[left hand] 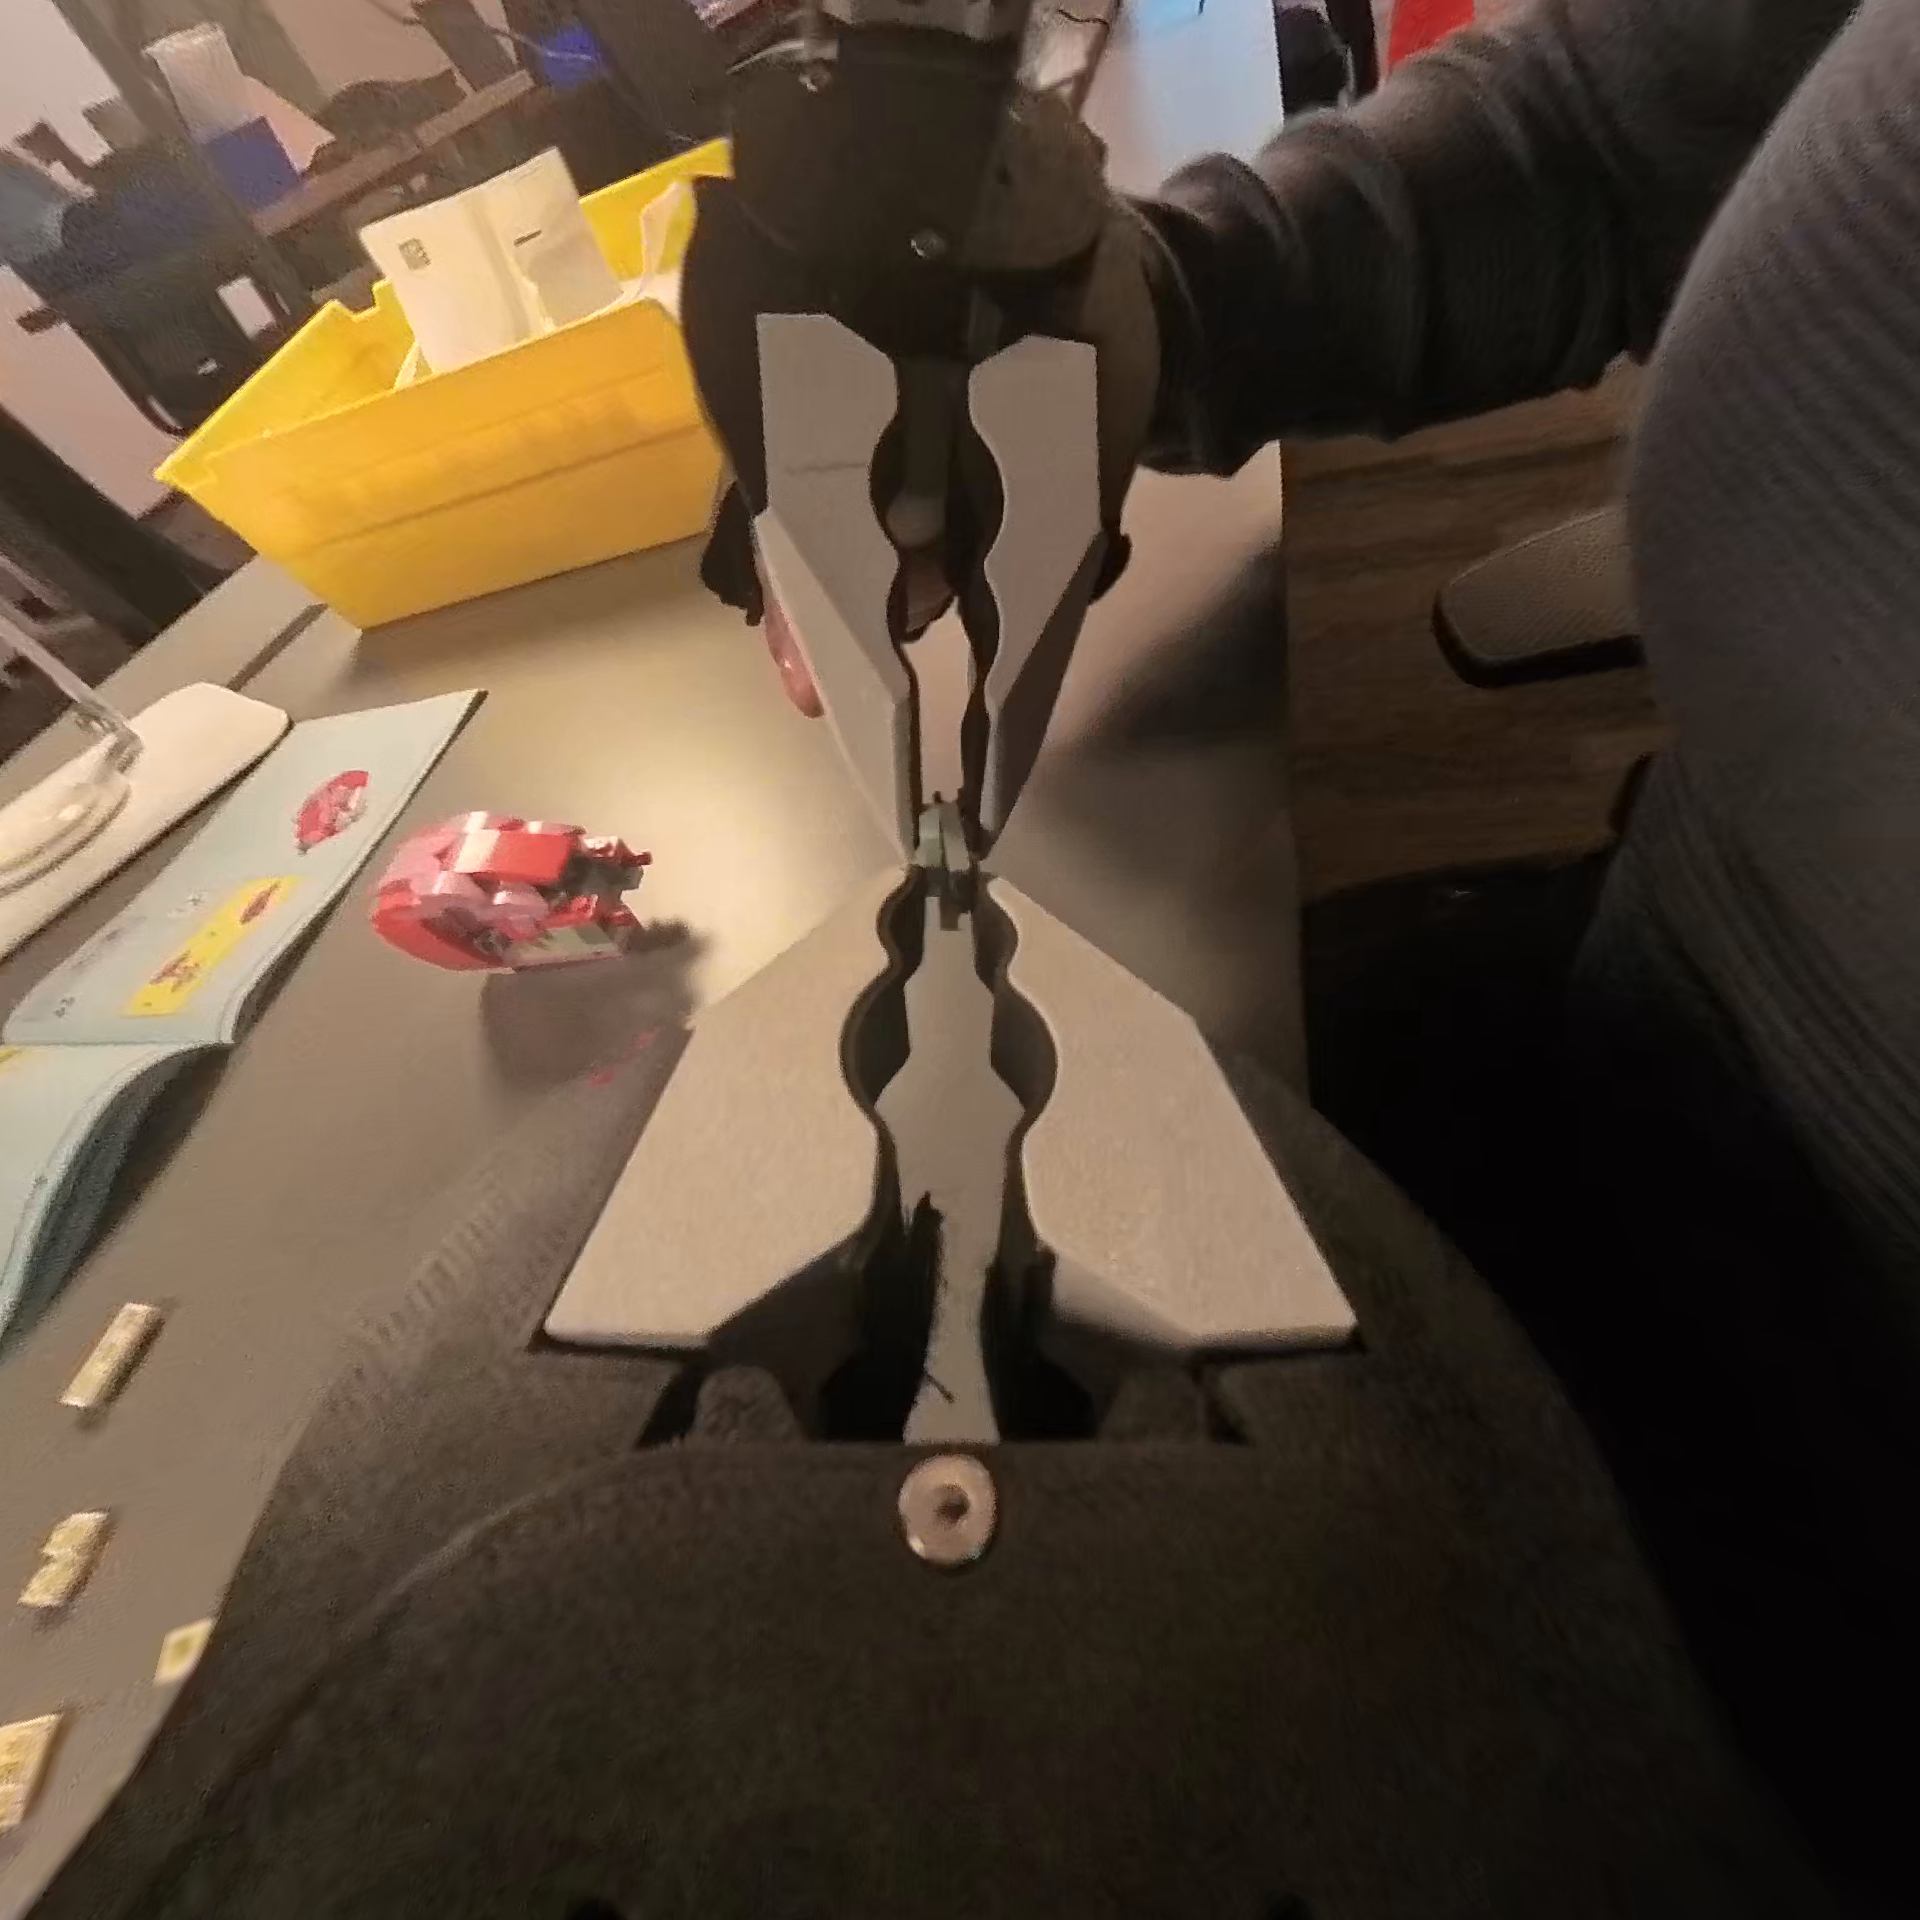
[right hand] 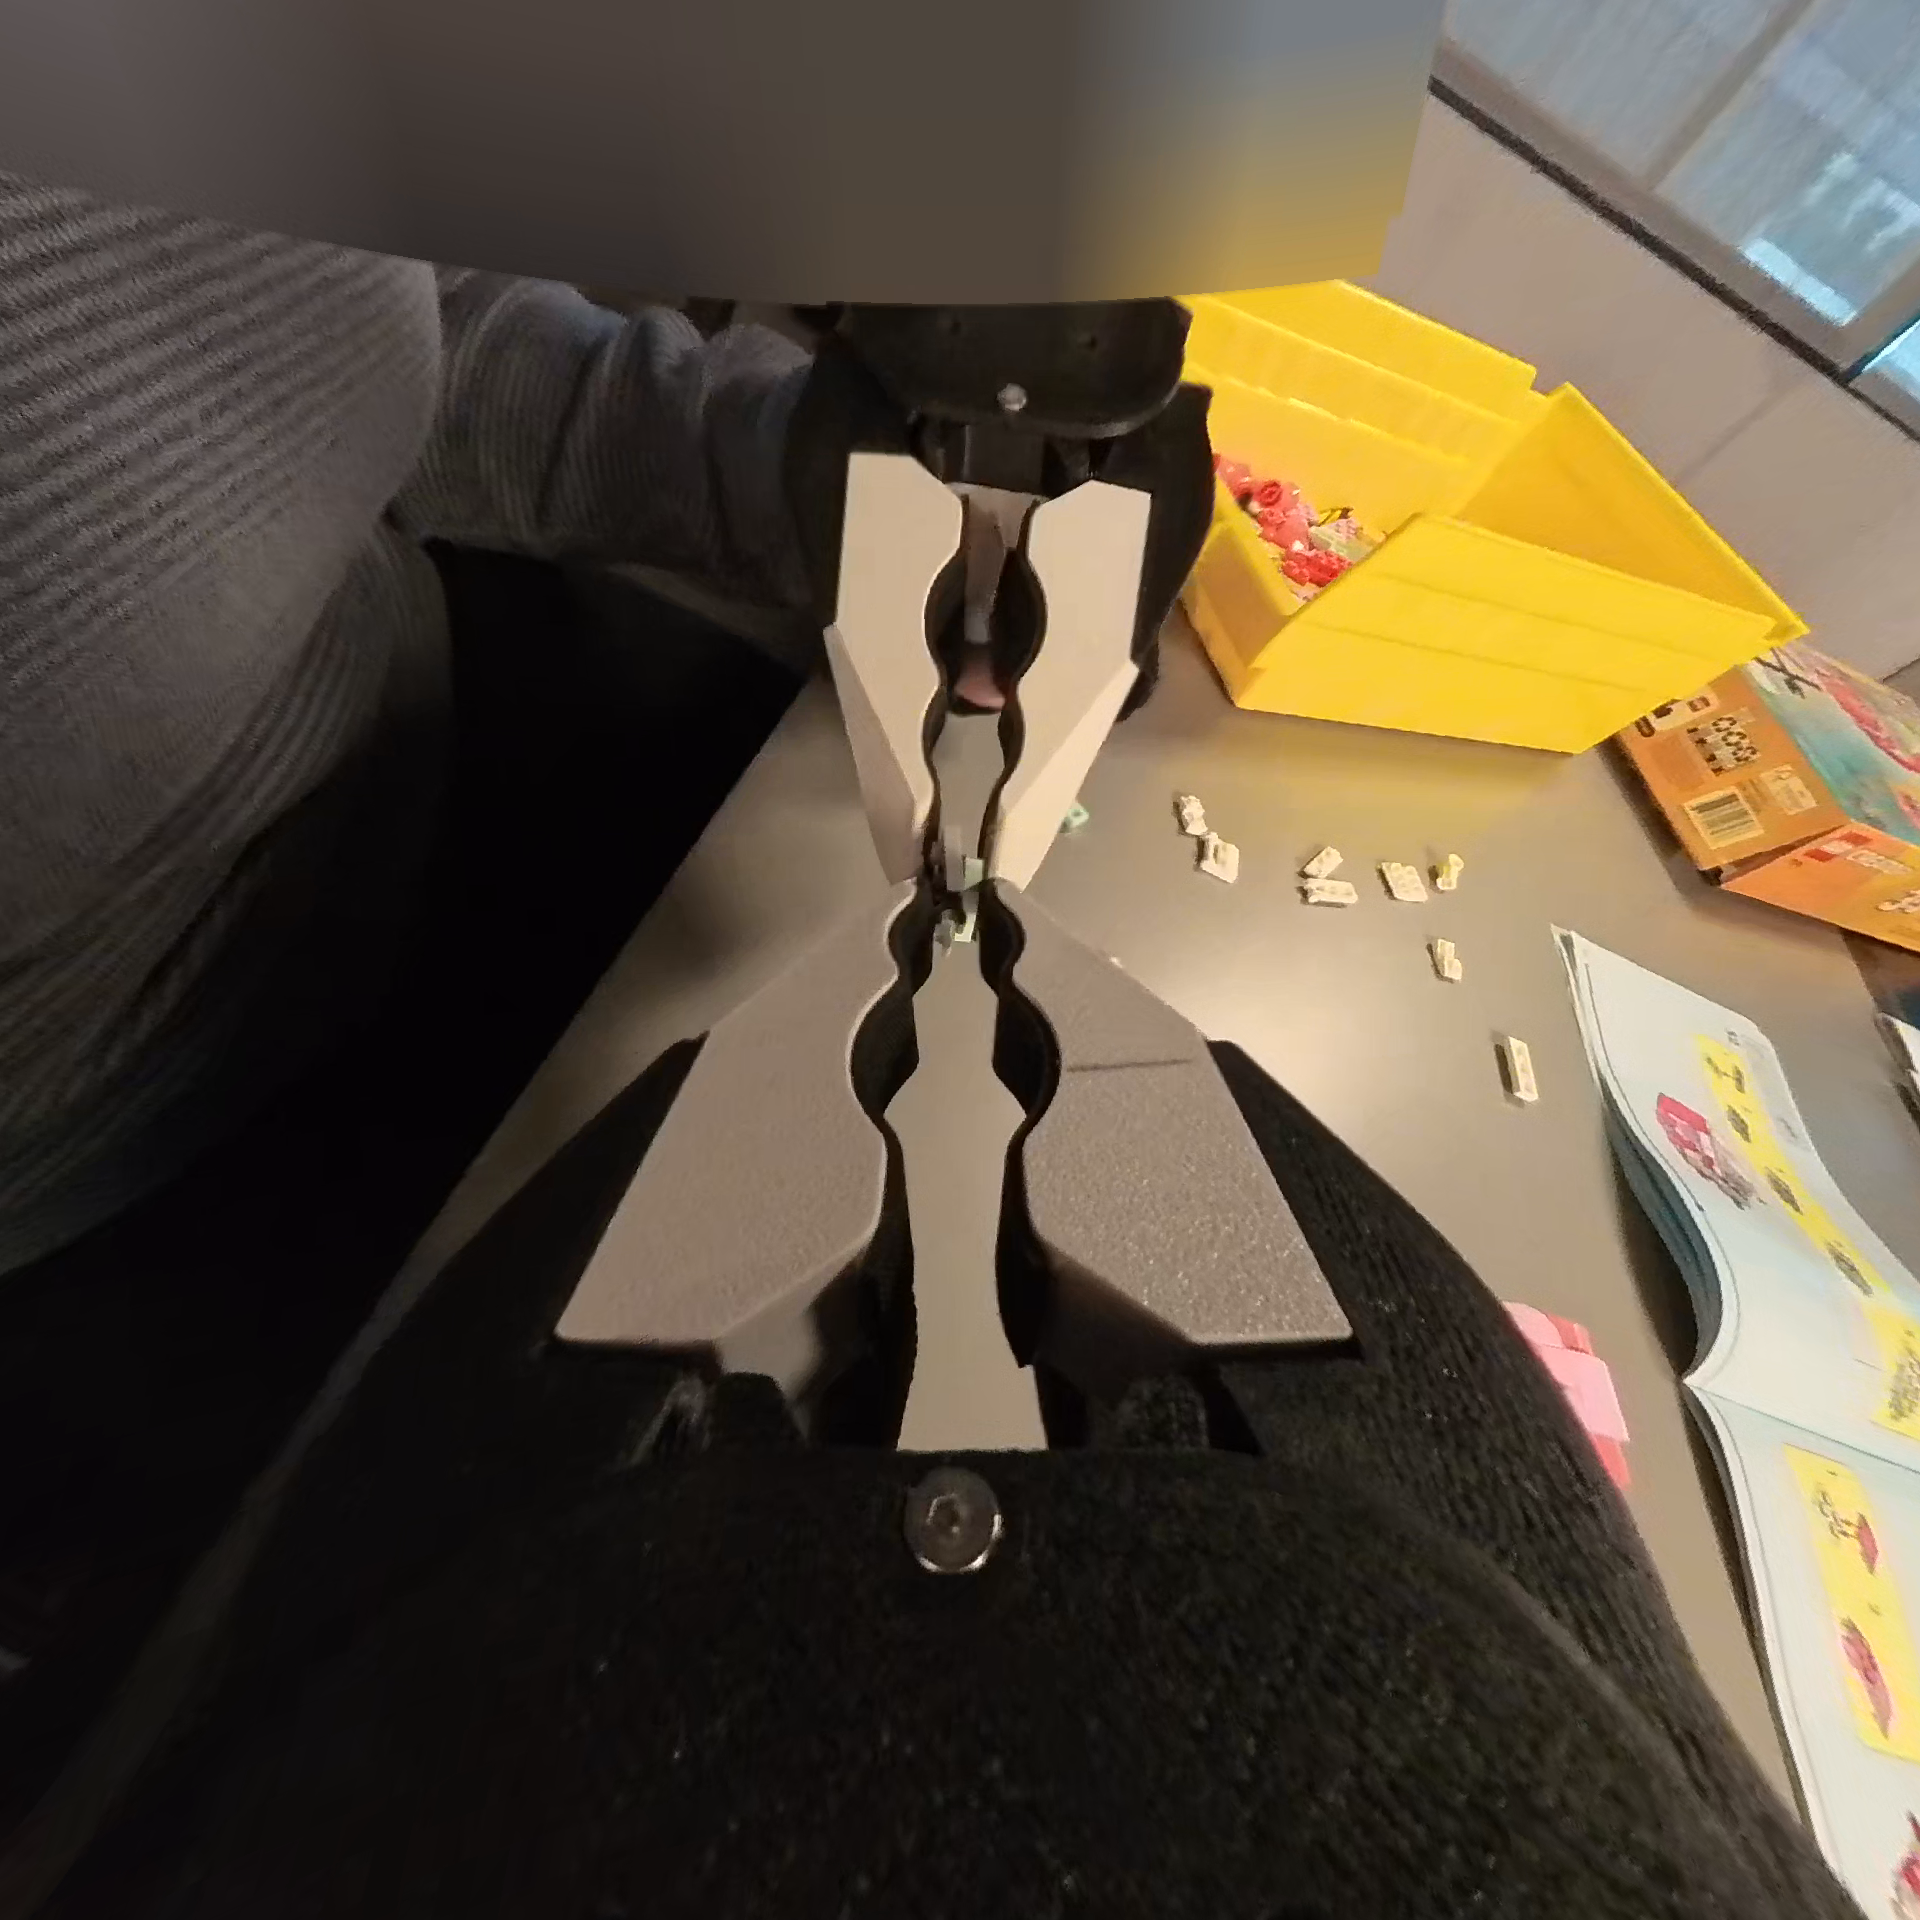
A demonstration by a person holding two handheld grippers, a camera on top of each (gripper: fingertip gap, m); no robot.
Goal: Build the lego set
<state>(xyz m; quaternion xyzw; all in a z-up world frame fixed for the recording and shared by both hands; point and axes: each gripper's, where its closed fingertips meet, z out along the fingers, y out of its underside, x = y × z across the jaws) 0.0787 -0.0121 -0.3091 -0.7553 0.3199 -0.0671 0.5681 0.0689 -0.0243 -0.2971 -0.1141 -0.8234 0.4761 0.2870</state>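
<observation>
left gripper (left hand: 948, 883) pinching small grey-green brick (left hand: 943, 847) | right gripper (right hand: 954, 902) pinching pale green brick (right hand: 961, 925) | tips meeting

The two hand-held grippers meet tip to tip, pointing straight at each other. The left hand-held gripper (left hand: 943, 896) has its grey fingers (left hand: 790, 1101) drawn in narrow, the tips closed on a small grey-green piece (left hand: 940, 844). The right hand-held gripper (right hand: 951, 914) faces it, its fingers (right hand: 1132, 1143) likewise nearly together, pinching a small pale green piece (right hand: 961, 928) at the tips. Each unit is gripped from behind by a hand in a black glove (left hand: 821, 208), with a dark ribbed sleeve (left hand: 1455, 239) running back from the right one. The two pinched pieces touch where the tips meet.
</observation>
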